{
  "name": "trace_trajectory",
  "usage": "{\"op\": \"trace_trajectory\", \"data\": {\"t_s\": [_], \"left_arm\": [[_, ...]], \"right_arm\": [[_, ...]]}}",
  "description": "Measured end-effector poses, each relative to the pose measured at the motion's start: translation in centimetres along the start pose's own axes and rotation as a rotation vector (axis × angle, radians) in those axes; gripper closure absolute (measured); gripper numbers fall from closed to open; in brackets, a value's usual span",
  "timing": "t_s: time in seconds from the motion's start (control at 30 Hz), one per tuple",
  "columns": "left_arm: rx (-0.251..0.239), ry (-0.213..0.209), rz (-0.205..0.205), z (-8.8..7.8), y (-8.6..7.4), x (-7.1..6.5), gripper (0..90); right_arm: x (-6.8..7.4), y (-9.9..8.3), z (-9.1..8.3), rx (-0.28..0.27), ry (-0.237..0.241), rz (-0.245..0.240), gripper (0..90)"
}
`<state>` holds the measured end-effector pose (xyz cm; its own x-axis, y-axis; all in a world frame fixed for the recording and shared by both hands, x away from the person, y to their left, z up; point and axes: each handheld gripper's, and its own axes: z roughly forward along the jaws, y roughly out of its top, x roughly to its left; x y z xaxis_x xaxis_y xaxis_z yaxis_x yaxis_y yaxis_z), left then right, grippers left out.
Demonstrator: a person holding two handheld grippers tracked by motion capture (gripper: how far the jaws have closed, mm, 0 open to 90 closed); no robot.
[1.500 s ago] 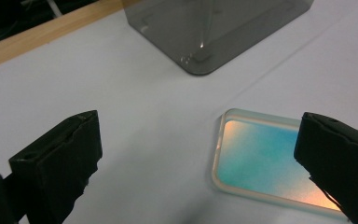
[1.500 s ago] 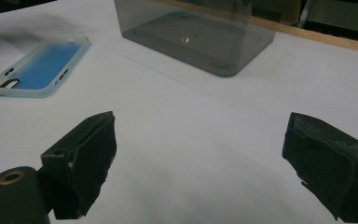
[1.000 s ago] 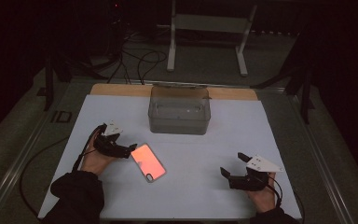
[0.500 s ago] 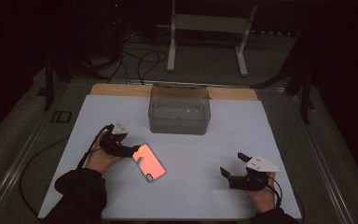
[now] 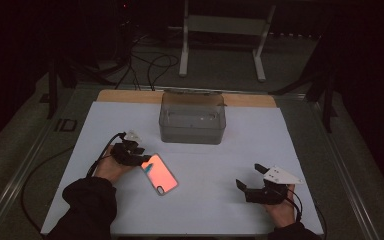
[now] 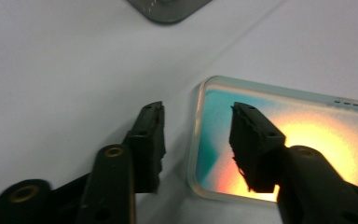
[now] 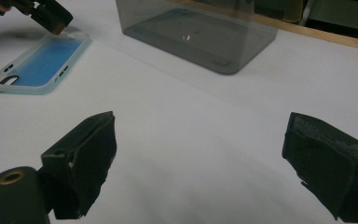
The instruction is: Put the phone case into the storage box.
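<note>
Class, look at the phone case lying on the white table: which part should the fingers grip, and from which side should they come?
Grip the phone case by the short edge nearest the left gripper, coming in low from that end. It lies flat, so only its thin raised rim offers a hold; the left gripper's fingers already straddle that edge, one outside and one over the case, and have just been closing.

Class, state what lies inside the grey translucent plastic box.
The grey translucent plastic box looks empty: its floor shows through the walls in the right gripper view. Its far corners are unclear.
</note>
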<state>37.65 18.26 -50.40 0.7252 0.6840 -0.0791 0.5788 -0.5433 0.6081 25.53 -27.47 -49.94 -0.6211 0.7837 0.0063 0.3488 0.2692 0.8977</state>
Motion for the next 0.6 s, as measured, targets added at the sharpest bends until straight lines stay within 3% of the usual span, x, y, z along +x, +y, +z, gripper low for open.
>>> {"op": "trace_trajectory", "data": {"t_s": [0.5,0.6], "left_arm": [[0.071,-0.069,-0.035,0.9,0.19,0.97,79.4],[0.092,-0.069,-0.019,0.97,0.51,0.91,83.2]], "right_arm": [[-0.01,-0.02,0.04,0.004,0.001,-0.001,9.8],[0.03,-0.01,0.07,0.004,0.001,-0.002,9.9]]}}
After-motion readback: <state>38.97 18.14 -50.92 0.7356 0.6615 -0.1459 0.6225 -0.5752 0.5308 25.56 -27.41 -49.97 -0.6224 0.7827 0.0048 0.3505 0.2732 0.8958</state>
